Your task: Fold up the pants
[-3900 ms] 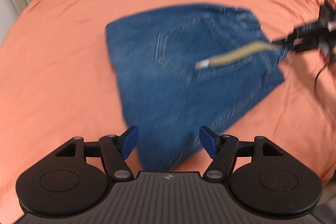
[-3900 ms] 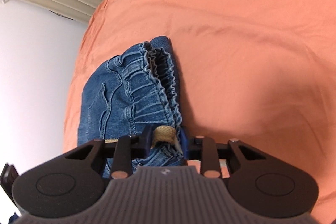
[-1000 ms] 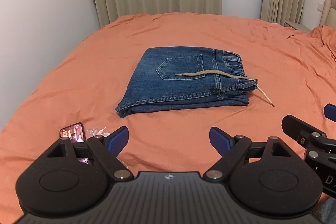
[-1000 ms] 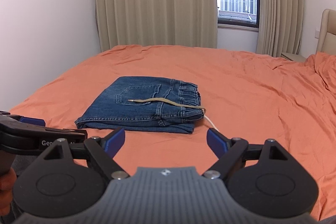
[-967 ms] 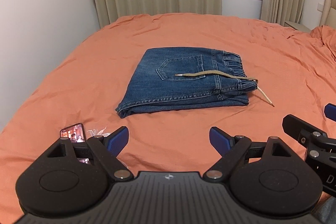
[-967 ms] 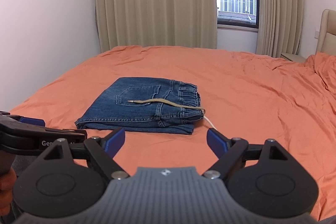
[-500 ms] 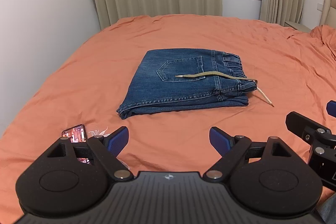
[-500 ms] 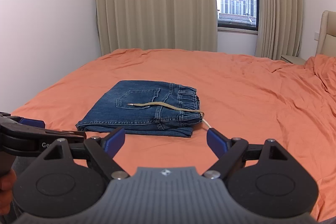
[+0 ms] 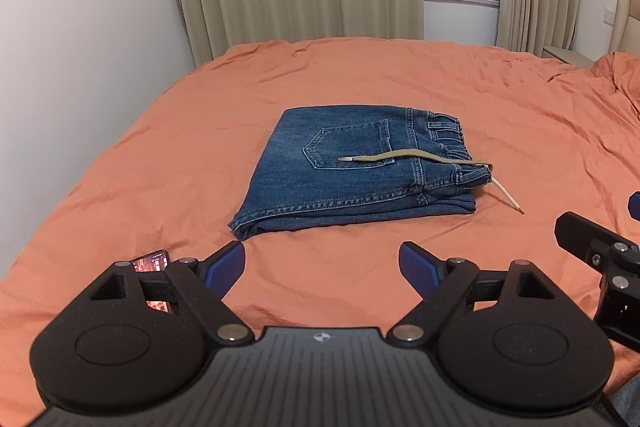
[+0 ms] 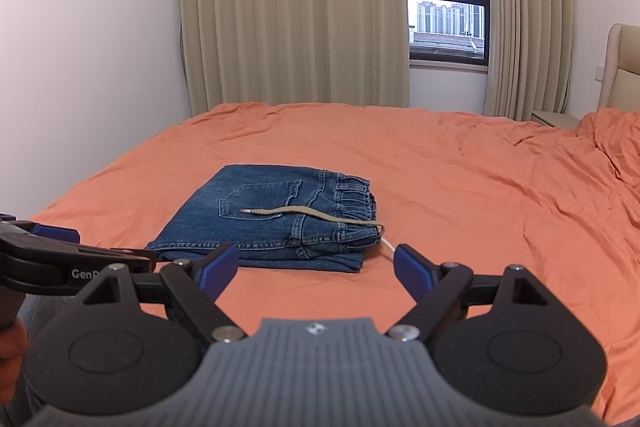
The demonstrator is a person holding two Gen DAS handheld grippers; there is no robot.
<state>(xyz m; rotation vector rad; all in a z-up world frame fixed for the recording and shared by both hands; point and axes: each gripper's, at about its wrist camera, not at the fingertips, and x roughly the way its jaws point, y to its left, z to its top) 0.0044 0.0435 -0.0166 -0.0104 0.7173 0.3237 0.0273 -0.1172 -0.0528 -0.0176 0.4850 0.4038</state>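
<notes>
Big bed (image 9: 120, 187) with an orange sheet, filling most of both views. Beige curtains (image 10: 292, 7) and a window (image 10: 444, 11) at 12 o'clock, far behind. A bit of headboard (image 10: 624, 67) at 3 o'clock.

Folded blue jeans (image 9: 352, 167) in the middle of the bed, lying flat in a neat block. Back pocket (image 9: 348, 143) facing up. Stretchy waistband (image 9: 448, 131) toward 2 o'clock in the left wrist view, folded edge toward 7 o'clock. Tan drawstring (image 9: 400, 157) lying loose across the pocket, other end trailing off onto the sheet at 4 o'clock of the jeans.

Left gripper (image 9: 322, 265) at 6 o'clock, low and near, well apart from the jeans. Blue fingers (image 9: 224, 265) spread wide, holding nothing. Right gripper (image 10: 316, 269) also at 6 o'clock in its own view, well apart from the jeans too. Fingers (image 10: 412, 269) wide apart, nothing between them.

Small phone (image 9: 152, 261) with a lit screen on the sheet at 8 o'clock, partly hidden behind the left gripper.

Looks like the folding is done: layers stacked, edges mostly lined up, nothing held. Maybe only one small thing left: tucking the loose drawstring in. Otherwise probably finished.
</notes>
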